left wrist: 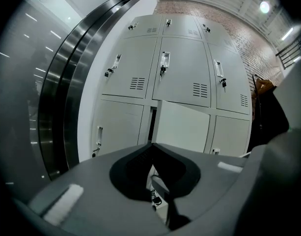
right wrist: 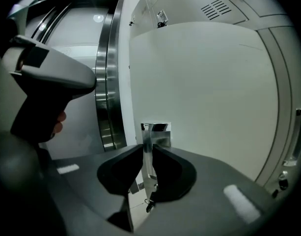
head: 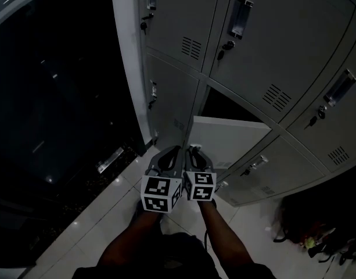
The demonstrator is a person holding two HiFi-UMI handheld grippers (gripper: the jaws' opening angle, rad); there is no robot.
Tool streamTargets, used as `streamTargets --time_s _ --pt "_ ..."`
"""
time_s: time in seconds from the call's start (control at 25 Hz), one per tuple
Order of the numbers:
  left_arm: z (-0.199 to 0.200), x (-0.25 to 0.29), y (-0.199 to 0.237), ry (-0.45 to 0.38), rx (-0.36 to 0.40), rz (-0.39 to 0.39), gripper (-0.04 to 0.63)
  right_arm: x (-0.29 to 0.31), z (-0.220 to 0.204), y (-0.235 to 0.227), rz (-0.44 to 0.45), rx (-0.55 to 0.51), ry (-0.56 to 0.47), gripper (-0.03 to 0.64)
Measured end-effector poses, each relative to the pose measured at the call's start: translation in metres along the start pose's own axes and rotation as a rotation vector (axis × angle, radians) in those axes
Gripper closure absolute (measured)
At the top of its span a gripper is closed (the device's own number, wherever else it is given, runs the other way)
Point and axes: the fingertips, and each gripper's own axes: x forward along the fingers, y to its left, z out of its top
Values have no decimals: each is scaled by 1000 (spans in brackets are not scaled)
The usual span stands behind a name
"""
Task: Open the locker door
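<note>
The grey locker door [head: 230,138] in the lower row stands ajar, with a dark opening [head: 224,106] above its top edge. In the right gripper view its pale face [right wrist: 204,92] fills the frame. My right gripper [right wrist: 148,147] is shut on the door's metal handle [right wrist: 153,134], which stands upright between the pads. In the head view the right gripper [head: 193,151] sits at the door's left edge. My left gripper [head: 176,151] is right beside it; its jaws [left wrist: 151,144] meet at the tips with nothing between them.
Rows of closed grey lockers [head: 282,51] with recessed handles and keys surround the open one. A dark glass wall with steel trim [head: 61,109] curves along the left. Bags [head: 308,237] lie on the tiled floor at the lower right.
</note>
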Motion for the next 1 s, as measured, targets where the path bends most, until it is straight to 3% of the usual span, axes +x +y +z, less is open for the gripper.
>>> streamTargets --time_s 0.4,1.0 --pt "6 -21 -26 7 -7 2 591 -39 -13 10 31 -36 42 563" --pt "16 -64 -64 13 -32 -1 591 -95 -31 11 -2 -82 121 561"
